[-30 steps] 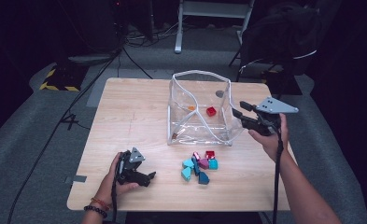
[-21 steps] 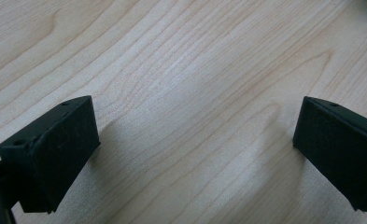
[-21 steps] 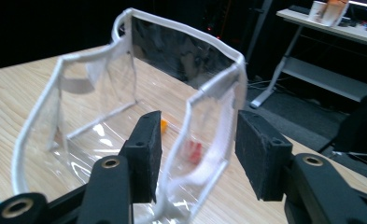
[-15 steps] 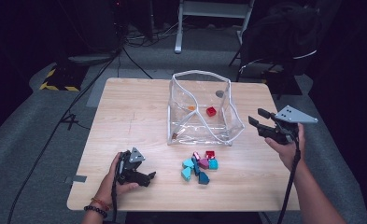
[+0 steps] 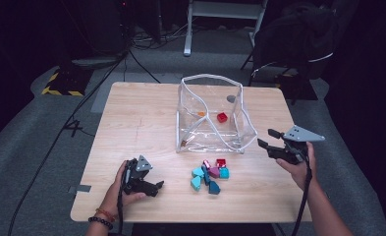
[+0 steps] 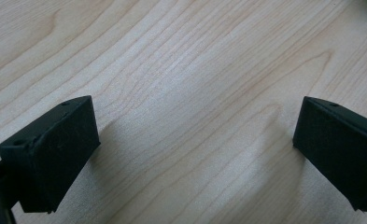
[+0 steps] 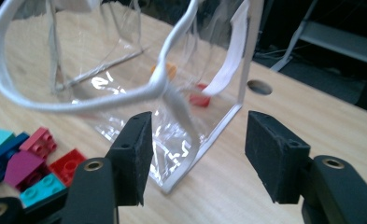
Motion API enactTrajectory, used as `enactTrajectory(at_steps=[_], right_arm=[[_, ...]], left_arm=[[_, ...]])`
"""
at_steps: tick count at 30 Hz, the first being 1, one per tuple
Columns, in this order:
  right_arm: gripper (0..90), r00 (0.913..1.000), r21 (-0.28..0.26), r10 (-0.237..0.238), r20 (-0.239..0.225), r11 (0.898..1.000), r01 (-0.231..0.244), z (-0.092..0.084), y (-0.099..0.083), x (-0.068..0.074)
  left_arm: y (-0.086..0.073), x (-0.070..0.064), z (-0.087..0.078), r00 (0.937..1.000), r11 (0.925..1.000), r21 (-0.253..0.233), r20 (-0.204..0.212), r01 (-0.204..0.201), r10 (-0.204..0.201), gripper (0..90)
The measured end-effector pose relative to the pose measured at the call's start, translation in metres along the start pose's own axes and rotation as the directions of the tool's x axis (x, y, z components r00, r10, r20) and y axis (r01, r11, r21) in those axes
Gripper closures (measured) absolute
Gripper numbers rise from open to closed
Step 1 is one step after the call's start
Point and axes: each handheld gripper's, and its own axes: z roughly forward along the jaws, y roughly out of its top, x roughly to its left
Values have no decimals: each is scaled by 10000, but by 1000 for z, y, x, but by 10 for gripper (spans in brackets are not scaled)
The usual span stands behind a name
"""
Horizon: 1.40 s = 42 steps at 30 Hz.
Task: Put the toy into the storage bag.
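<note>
A clear plastic bag [image 5: 212, 115] with a white rim stands open at the table's middle back, with a red brick [image 5: 222, 117] and an orange brick [image 5: 201, 113] inside. In front of it lies a pile of teal, red and magenta bricks [image 5: 209, 174]. My right gripper [image 5: 266, 137] hovers just right of the bag's front right corner, pointing left. Its jaws have just been opening and nothing is between them. In the right gripper view the bag [image 7: 125, 70] stands just beyond my right gripper [image 7: 200, 123]. My left gripper [image 5: 157, 188] rests on the table [image 5: 131, 123] left of the pile, open and empty; in its own view my left gripper [image 6: 195, 112] frames bare wood.
A round cable hole [image 5: 231, 98] sits in the tabletop behind the bag. A chair draped in black [image 5: 289, 39] stands beyond the table's back right corner. Cables [image 5: 131, 54] run over the grey floor at the back left.
My right gripper has moved from the bag's right rim down and to the right, and its jaws stand wider. The left gripper and the bricks have stayed put.
</note>
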Motion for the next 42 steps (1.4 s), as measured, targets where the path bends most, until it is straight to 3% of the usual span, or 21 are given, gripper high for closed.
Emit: enactTrajectory(at_steps=[7,8,14,20,25,30,37,42], right_arm=[[415,9986,510,58,-534,9987,-31,15,-23,13],[417,9964,585,146,-832,9982,-98,19,-29,17],[421,9890,908,118,-1477,9959,17,30,-44,32],[407,9698,1166,-393,-2406,9908,691,42,-54,58],[373,9483,1473,-667,-3102,9821,1173,59,-63,76],[359,9420,1756,-804,-3259,9739,1439,72,-67,86],[349,9508,1841,-766,-3002,9734,1366,78,-63,91],[354,9413,1926,-844,-3269,9691,1538,81,-62,97]], left_arm=[[0,0,0,10000,10000,1,-1,-2,2,5],[0,0,0,10000,10000,-4,-4,1,-1,5],[0,0,0,10000,10000,-2,-4,2,-2,5],[0,0,0,10000,10000,-1,-4,0,0,5],[0,0,0,10000,10000,-3,-4,4,-4,5],[0,0,0,10000,10000,-3,-4,1,-1,5],[0,0,0,10000,10000,-5,-4,3,-3,5],[0,0,0,10000,10000,-4,-4,1,-1,5]])
